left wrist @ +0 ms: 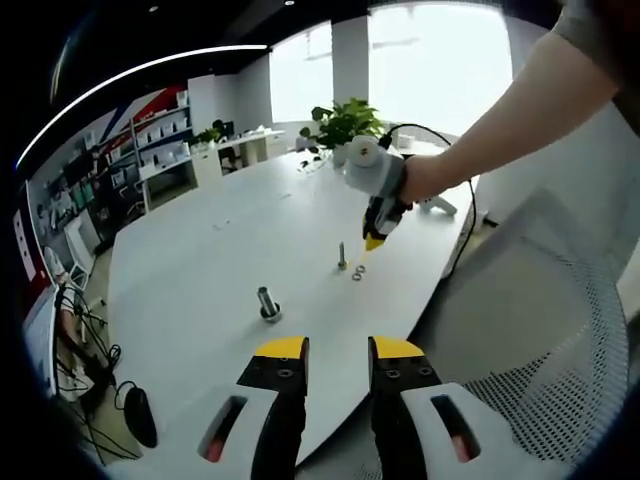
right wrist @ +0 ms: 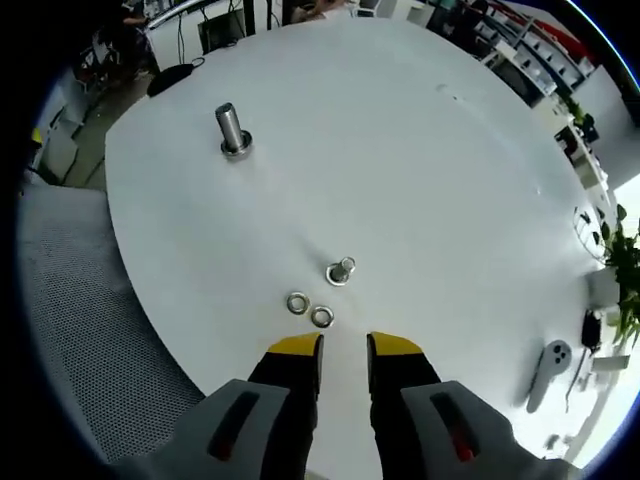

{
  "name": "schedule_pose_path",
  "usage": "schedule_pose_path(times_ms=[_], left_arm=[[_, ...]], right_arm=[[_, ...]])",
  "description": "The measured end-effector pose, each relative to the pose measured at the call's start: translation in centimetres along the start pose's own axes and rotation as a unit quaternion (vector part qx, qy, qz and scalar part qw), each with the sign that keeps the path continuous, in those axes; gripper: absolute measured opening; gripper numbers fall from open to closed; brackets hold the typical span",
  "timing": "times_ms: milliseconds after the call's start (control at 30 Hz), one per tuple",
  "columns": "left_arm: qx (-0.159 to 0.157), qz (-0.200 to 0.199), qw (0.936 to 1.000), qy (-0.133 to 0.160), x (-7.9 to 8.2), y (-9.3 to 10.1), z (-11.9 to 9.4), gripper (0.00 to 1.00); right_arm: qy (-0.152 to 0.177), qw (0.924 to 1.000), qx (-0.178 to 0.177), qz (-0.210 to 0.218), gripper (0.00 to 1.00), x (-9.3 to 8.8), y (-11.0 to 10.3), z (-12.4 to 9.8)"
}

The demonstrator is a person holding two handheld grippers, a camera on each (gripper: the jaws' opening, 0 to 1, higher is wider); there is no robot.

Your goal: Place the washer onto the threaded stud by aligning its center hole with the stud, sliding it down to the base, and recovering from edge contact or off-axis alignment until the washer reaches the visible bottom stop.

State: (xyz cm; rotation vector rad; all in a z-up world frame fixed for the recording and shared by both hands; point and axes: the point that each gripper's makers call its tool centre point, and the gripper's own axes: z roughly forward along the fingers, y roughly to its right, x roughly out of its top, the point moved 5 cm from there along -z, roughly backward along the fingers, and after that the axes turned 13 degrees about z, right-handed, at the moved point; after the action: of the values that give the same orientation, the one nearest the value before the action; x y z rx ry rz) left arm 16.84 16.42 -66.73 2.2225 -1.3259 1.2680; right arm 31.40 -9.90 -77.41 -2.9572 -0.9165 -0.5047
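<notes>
Two small metal washers (right wrist: 297,302) (right wrist: 321,317) lie flat on the white table (right wrist: 420,150), just in front of a short upright threaded stud (right wrist: 340,270). My right gripper (right wrist: 345,347) hovers right above the washers, open, nothing between its yellow-tipped fingers. In the left gripper view the same stud (left wrist: 342,256) and washers (left wrist: 357,272) sit near the table's right edge, with the right gripper (left wrist: 374,240) held by a hand just over them. My left gripper (left wrist: 340,350) is open and empty, held back near the table's near edge.
A thicker bolt stands upright on its own base (left wrist: 268,303) (right wrist: 232,130), apart from the stud. A grey handheld device (right wrist: 548,370) lies near the table edge. A mesh chair (left wrist: 540,370) stands beside the table. A potted plant (left wrist: 345,122) sits at the far end.
</notes>
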Motion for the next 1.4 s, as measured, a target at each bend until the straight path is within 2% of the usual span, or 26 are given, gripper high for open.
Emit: schedule_pose_path(times_ms=[367,800,1400], left_arm=[[-0.001,0.002,1.0,-0.001,0.0,0.0,0.0,0.21],[0.0,0.0,0.9999,-0.01,-0.2,0.0,0.2,0.21],[0.003,-0.007,0.9997,-0.022,-0.7,-0.2,0.3,0.21]], right_arm=[[-0.001,1.0,0.001,0.0,0.21,-0.4,-0.2,0.1],[-0.013,0.9997,0.016,0.009,0.22,-2.2,-0.1,1.8],[-0.022,0.9988,0.043,0.001,0.25,-1.1,-1.1,4.5]])
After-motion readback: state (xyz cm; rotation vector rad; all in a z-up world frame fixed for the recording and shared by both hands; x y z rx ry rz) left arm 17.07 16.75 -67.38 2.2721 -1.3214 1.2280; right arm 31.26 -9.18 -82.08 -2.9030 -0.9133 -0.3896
